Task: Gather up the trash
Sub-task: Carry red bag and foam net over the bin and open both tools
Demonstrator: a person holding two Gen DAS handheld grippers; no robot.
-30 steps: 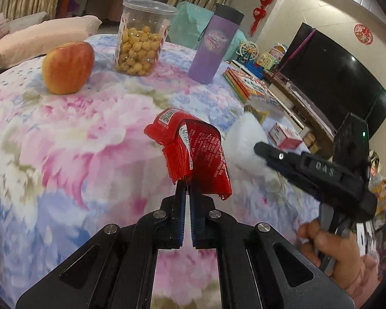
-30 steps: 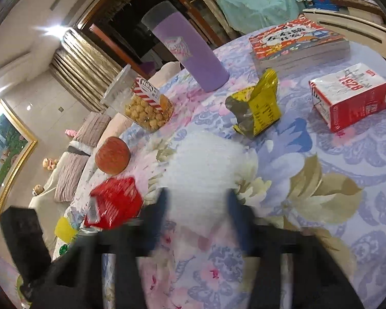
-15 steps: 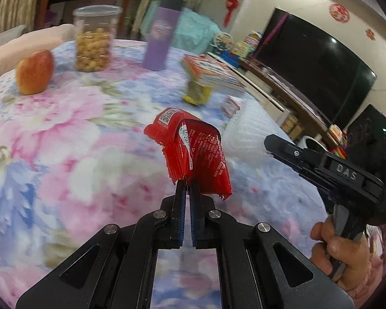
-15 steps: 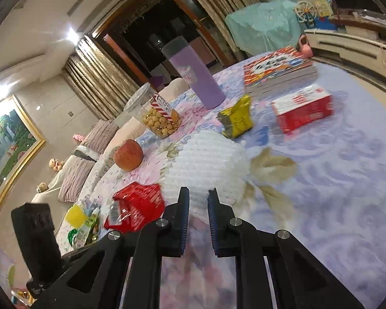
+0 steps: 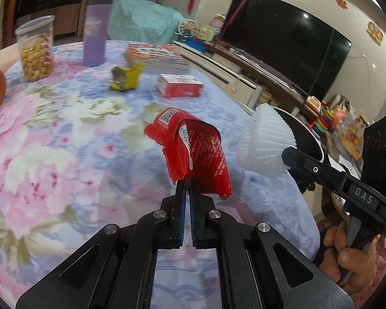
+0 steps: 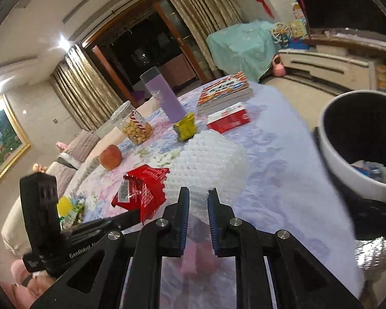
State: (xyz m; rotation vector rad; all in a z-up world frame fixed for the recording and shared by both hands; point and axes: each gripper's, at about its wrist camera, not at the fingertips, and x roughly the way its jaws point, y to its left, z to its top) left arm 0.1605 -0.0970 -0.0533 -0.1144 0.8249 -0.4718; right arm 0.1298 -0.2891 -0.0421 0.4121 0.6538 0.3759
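My left gripper point(image 5: 187, 183) is shut on a crumpled red snack wrapper point(image 5: 193, 149) and holds it above the floral tablecloth point(image 5: 51, 134). My right gripper point(image 6: 198, 195) is shut on a white foam fruit net point(image 6: 208, 159), also held above the table; the net shows in the left wrist view point(image 5: 265, 141). The red wrapper point(image 6: 144, 188) hangs just left of the net. A trash bin point(image 6: 347, 164) with a white rim and dark inside stands off the table edge to the right, with some trash in it. A crumpled yellow wrapper point(image 5: 127, 78) lies on the table.
On the table stand a purple tumbler point(image 5: 94, 29), a jar of snacks point(image 5: 36, 49), an apple point(image 6: 110, 156), a red-and-white box point(image 5: 180, 85) and a stack of books point(image 5: 157, 55). A TV point(image 5: 283, 38) and low cabinet are beyond the table's right edge.
Both grippers have lifted with their loads and swung right toward the table's edge. The right gripper closed on the foam net. The trash bin has come into the right wrist view.
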